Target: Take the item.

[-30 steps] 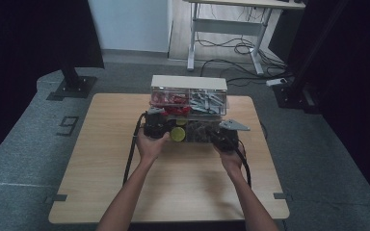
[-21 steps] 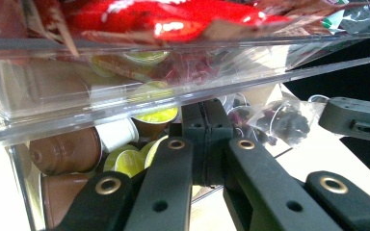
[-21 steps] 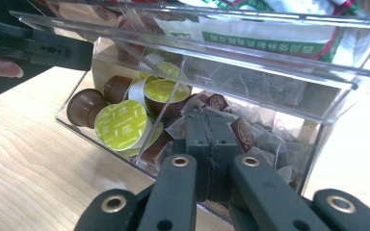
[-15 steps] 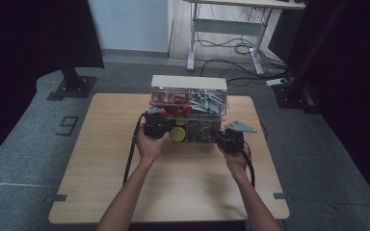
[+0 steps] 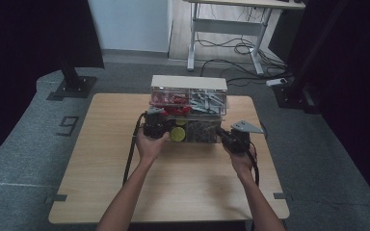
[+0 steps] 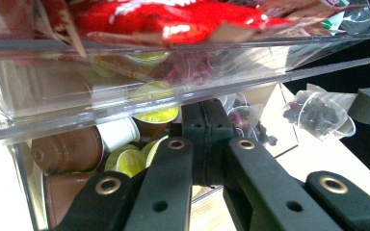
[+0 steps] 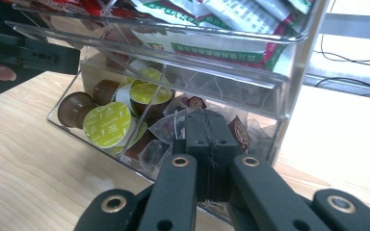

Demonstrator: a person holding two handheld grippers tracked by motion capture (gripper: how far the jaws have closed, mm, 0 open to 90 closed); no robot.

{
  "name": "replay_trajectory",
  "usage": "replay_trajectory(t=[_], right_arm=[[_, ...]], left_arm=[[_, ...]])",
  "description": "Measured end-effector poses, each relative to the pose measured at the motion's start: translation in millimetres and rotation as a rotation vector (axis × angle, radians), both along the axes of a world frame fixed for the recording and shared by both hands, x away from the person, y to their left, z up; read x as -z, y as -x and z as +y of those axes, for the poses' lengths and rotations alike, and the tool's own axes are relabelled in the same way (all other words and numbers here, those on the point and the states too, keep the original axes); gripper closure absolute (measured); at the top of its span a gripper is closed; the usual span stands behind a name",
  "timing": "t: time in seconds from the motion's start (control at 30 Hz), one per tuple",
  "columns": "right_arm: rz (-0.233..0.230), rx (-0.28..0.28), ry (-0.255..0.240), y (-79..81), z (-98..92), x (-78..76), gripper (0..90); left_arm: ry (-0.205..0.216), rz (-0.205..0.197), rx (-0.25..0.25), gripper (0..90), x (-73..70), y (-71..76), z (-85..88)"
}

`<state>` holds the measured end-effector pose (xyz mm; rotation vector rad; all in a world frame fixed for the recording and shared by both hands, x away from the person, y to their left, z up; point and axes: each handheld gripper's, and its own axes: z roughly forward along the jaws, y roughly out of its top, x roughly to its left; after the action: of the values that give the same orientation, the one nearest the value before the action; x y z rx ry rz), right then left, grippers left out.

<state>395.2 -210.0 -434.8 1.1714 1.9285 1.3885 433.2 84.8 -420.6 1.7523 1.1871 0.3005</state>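
Clear two-tier organiser (image 5: 189, 108) sits upper centre of high view on tabletop (image 5: 183, 183); left gripper (image 6: 206, 144) at its lower drawer (image 7: 125, 139), fingers clenched together, grasping nothing; right gripper (image 7: 207, 149) at drawer's right end, fingers likewise clenched; coffee capsules (image 7: 108, 124) and sachets inside drawer.
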Motion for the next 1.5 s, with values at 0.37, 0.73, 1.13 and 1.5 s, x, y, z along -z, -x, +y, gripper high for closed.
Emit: replay_trajectory(t=[0.37,0.73,1.13,1.5], right_arm=[[-0.005,0.02,-0.004,3.0,-12.5,-2.0,89.4],[-0.008,0.043,-0.006,4.7,-25.4,-2.8,89.4],[-0.011,0.067,-0.007,6.2,-38.3,-4.6,89.4],[-0.016,0.088,-0.01,8.3,-49.8,-6.8,89.4]], left_arm=[[-0.003,0.0,-0.003,90.0,-0.3,0.4,-0.1],[-0.002,0.0,-0.004,90.0,-0.4,0.6,-0.6],[-0.005,0.001,-0.004,90.0,-0.4,0.6,-1.1],[-0.008,0.001,-0.005,90.0,-0.9,0.7,-2.0]])
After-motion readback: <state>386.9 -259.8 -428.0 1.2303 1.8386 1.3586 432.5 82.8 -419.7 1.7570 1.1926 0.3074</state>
